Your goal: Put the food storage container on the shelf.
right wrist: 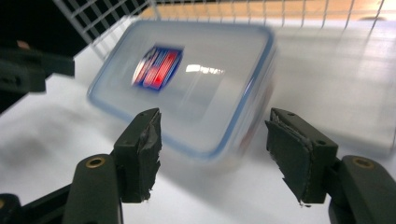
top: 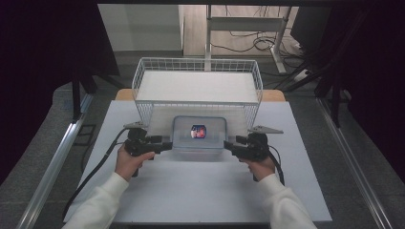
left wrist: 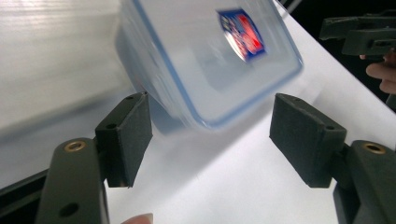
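Nearest the lens: white-sleeved forearms entering from the bottom edge, each hand gripping a black tool. Left tool [top: 168, 146] just beside the left end of the clear lidded container [top: 199, 133], right tool [top: 228, 145] just beside its right end; both levelled at the box from opposite sides, probably to pinch it between them or to grip each end for a two-handed lift. Left gripper view: jaws spread wide, dark pads either side of a near corner of the container [left wrist: 205, 60], nothing between them yet, no contact to be seen. Right gripper view: the same, jaws well apart, frayed pads flanking a corner of the container [right wrist: 187, 84], holding nothing. Container flat on the white counter [top: 200, 191], directly in front of the white wire basket [top: 197, 88], close to its front wall, perhaps touching; cannot tell which. Lid on, blue seal line around its rim, a red-and-blue sticker [top: 198, 131] at its middle. Contents not readable through the cloudy, blurred plastic; looks empty, as a guess. Wire basket standing farther back, raised on its mesh sides, with a pale flat sheet across the bottom and nothing else visible inside. Symmetric placement of both tools suggesting a lift toward that basket, judged from the layout alone. Grasp not yet made.
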Demonstrator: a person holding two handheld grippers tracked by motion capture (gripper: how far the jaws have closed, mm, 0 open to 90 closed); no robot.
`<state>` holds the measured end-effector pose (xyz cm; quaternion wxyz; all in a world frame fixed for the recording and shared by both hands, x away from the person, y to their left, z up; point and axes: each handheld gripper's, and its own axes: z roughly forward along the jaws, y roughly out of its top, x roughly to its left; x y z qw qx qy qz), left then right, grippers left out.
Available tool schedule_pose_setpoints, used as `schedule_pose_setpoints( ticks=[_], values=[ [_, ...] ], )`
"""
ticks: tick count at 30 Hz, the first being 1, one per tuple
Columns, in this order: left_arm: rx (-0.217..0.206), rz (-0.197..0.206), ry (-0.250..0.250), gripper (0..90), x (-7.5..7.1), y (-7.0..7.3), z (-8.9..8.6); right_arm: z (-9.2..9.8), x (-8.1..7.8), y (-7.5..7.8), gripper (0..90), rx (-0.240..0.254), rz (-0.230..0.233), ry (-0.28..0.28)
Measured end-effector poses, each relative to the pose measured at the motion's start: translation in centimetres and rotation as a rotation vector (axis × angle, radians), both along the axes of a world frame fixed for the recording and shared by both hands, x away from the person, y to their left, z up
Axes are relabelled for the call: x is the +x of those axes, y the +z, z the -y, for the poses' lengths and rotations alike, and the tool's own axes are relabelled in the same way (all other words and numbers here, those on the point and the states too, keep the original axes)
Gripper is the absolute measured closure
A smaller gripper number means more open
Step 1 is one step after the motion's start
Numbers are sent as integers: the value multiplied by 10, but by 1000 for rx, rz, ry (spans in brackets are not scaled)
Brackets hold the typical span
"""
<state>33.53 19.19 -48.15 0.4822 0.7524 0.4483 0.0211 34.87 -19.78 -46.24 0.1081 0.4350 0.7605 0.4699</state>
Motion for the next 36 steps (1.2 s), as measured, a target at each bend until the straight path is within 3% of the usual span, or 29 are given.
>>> schedule_pose_setpoints(
  ticks=[2,3,4,7,11,12,13,15,18,19,21,22,23,29,36],
  values=[
    [14,5,-4,289,-5,0,0,0,-11,-3,364,-51,2,20],
    [28,9,-7,289,-10,0,0,0,-11,-3,364,-51,2,20],
    [58,20,-13,283,-19,0,1,-1,-20,-5,370,-82,12,34],
    [88,27,-26,282,-31,-2,2,-5,-29,-6,375,-118,17,46],
    [100,32,-31,279,-42,-3,3,-14,-35,-8,380,-150,15,66],
    [132,49,-34,275,-47,-2,3,-20,-36,-10,401,-160,10,89],
    [132,49,-34,275,-47,-2,3,-20,-36,-10,401,-160,10,89],
    [143,58,-32,275,-50,-2,1,-29,-37,-12,505,-174,-3,110],
    [131,44,-25,276,-49,-5,-1,-39,-37,-15,645,-197,-13,133],
    [131,44,-25,276,-49,-5,-1,-39,-37,-15,645,-197,-13,133],
    [123,38,-27,276,-49,-7,1,-49,-36,-18,803,-223,-21,142],
    [123,38,-27,276,-49,-7,1,-49,-36,-18,803,-223,-21,142],
    [117,38,-28,276,-50,-7,1,-55,-34,-20,871,-244,-18,151],
    [119,34,-23,276,-48,-8,1,-85,-23,-29,888,-341,20,212],
    [134,35,-26,276,-48,-9,1,-111,-1,-44,888,-379,5,213]
  ],
)
